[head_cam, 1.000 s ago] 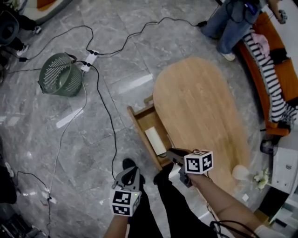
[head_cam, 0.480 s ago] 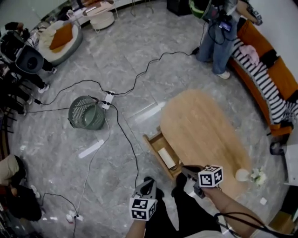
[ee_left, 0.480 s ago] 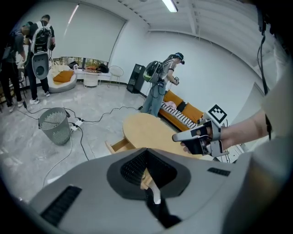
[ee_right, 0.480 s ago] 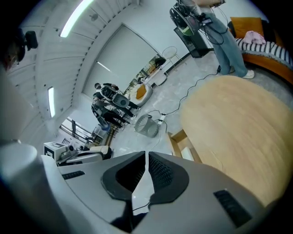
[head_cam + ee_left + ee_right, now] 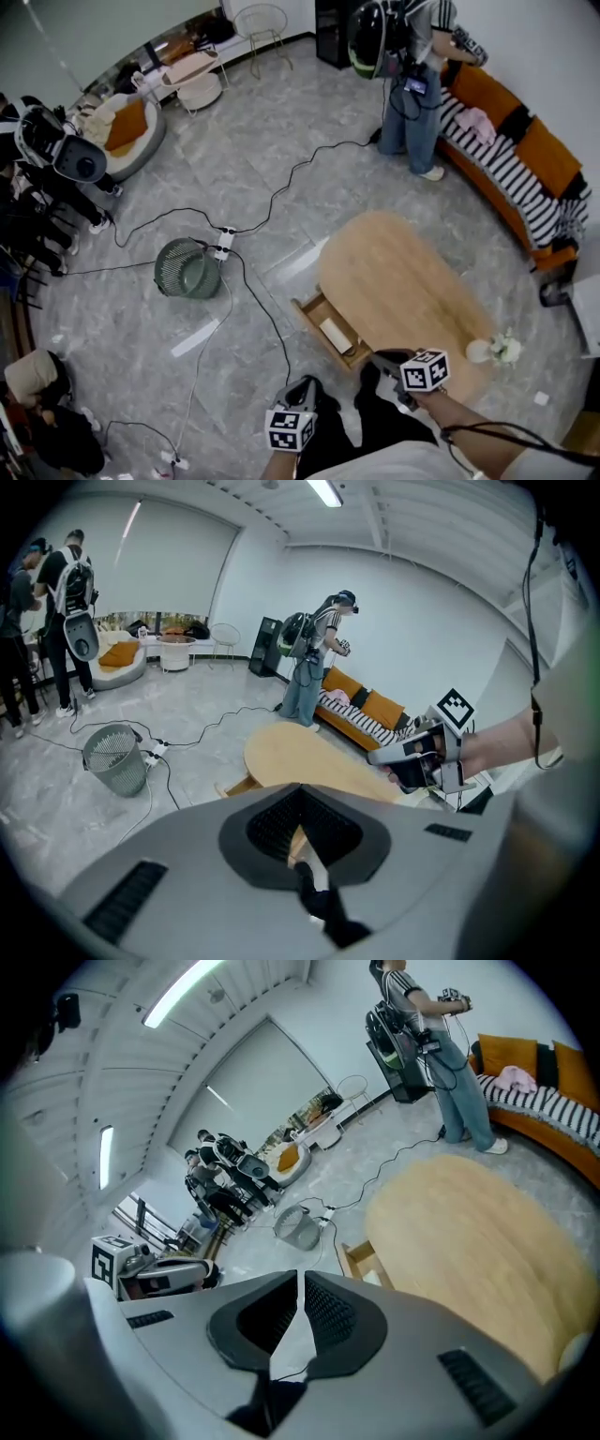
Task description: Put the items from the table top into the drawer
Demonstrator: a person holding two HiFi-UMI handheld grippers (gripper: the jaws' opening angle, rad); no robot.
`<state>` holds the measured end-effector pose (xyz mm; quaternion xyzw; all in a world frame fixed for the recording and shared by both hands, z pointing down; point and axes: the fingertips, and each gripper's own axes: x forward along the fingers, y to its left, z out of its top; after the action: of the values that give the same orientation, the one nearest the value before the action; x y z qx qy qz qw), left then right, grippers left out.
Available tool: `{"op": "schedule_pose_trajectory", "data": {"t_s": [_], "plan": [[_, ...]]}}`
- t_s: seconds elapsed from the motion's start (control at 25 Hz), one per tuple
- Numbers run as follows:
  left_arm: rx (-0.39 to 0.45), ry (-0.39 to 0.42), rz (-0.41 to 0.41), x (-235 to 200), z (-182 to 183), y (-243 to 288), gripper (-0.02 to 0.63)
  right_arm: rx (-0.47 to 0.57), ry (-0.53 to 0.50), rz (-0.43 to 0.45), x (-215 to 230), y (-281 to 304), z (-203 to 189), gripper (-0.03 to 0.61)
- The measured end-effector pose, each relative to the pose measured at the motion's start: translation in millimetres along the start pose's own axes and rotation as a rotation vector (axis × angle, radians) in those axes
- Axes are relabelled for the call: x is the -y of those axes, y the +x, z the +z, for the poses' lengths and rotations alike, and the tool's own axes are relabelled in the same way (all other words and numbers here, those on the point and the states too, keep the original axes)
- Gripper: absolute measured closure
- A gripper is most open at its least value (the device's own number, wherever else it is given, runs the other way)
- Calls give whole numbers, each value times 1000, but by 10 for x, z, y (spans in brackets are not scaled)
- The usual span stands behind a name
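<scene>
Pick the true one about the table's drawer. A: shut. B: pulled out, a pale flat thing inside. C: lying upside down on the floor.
B: the drawer juts out from the table edge with a pale flat thing lying in it.

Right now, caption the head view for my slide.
Left claw and just-closed right claw, both empty, near an oval table; its open drawer holds a white box.
</scene>
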<state>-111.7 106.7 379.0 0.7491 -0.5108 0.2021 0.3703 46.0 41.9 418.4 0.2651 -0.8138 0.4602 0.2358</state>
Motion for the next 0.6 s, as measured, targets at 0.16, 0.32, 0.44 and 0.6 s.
{"op": "schedule_pose_trajectory", "data": {"t_s": [0.16,0.32,0.44,0.6], "plan": [[21,20,-8,60,237,-201,614,48,-24,0,-223,-258,100,531],[37,42,-14,121,383,-414,614,77,-35,0,-451,-424,129,531],[31,77,-16,168,453,-559,614,99,-36,-6,-583,-536,189,531],[50,92,-34,265,533,-717,614,143,-59,-3,-762,-747,302,531]]}}
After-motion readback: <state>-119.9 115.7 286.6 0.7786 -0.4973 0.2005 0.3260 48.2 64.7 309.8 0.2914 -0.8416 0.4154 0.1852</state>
